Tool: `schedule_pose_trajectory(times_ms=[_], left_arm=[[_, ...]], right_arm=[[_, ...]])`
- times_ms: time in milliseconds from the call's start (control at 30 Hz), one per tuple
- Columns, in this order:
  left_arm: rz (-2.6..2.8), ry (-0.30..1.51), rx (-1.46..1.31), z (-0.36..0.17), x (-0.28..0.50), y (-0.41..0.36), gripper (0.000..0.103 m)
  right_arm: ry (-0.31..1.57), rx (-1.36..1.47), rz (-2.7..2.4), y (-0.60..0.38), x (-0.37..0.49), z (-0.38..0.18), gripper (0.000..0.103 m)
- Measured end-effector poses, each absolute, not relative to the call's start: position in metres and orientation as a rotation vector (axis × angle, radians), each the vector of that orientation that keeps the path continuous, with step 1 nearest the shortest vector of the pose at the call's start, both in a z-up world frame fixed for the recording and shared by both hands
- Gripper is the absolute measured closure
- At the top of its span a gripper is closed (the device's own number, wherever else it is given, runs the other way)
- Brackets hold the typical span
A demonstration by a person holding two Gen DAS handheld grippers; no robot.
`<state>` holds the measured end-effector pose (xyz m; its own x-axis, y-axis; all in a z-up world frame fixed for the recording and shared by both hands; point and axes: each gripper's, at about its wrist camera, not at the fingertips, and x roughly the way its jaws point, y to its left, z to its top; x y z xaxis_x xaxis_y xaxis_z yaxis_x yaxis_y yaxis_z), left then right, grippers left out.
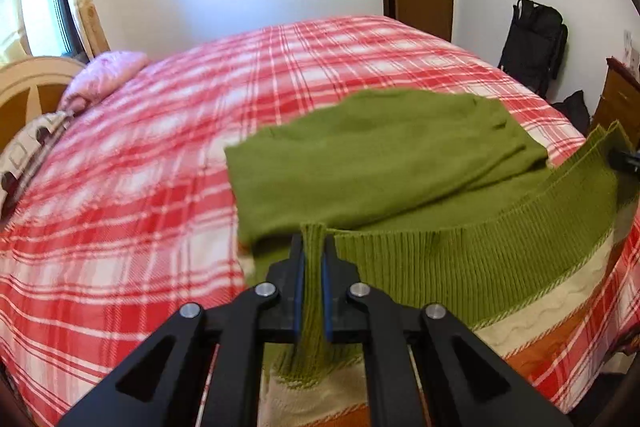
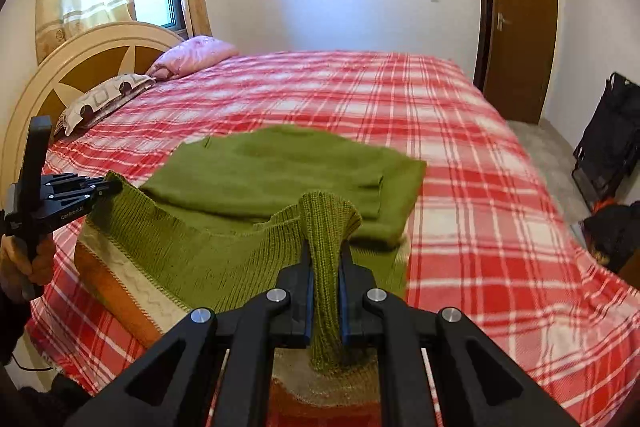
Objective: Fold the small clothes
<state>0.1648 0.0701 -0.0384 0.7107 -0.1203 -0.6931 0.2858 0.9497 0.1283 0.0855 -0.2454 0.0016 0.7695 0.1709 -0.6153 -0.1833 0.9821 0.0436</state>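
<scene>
A small green knit sweater (image 1: 384, 163) with cream and orange stripes lies on the red plaid bed (image 1: 160, 147). Its far part is folded flat; its ribbed green hem (image 1: 460, 251) is lifted off the bed between both grippers. My left gripper (image 1: 313, 247) is shut on the hem's left corner. My right gripper (image 2: 325, 251) is shut on the hem's right corner, which bunches up over the fingertips. The sweater (image 2: 280, 167) also shows in the right wrist view, with the left gripper (image 2: 106, 187) at the far left holding the hem.
Pillows (image 2: 120, 91) and a headboard (image 2: 80, 67) stand at the bed's left end. A brown door (image 2: 520, 19) is at the back right. Black bags (image 2: 608, 139) stand on the floor to the right. A dark wooden cabinet (image 1: 620, 99) stands at the right edge.
</scene>
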Motion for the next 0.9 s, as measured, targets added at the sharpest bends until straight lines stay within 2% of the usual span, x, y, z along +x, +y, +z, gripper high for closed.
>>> schedule_pose_trajectory(times_ms=[233,400,667,733,767,800,867,900], left_arm=[[-0.223,0.779,0.202,-0.052,0.173,0.082,0.094],[-0.221,0.751,0.084,-0.045,0.168,0.111,0.095],[-0.185,0.771,0.101,-0.036,0.188,0.113,0.096],[-0.214,0.814,0.127,-0.043,0.192,0.112,0.088],[-0.232,0.853,0.143,-0.050,0.194,0.109,0.077],[-0.249,0.875,0.143,-0.055,0.194,0.108,0.059],[-0.308,0.923,0.122,-0.068,0.195,0.105,0.037],[-0.335,0.936,0.118,-0.074,0.195,0.102,0.036]], right_arm=[[0.666,-0.047,0.174,-0.243,0.082,-0.001,0.094],[0.657,-0.040,0.167,-0.245,0.084,0.000,0.094],[0.655,-0.105,0.170,-0.229,0.097,0.001,0.094],[0.660,-0.098,0.168,-0.231,0.096,-0.002,0.094],[0.664,-0.092,0.167,-0.233,0.095,-0.003,0.094],[0.670,-0.082,0.165,-0.235,0.095,-0.005,0.094],[0.685,-0.065,0.161,-0.240,0.096,-0.010,0.094],[0.692,-0.058,0.158,-0.242,0.096,-0.012,0.094]])
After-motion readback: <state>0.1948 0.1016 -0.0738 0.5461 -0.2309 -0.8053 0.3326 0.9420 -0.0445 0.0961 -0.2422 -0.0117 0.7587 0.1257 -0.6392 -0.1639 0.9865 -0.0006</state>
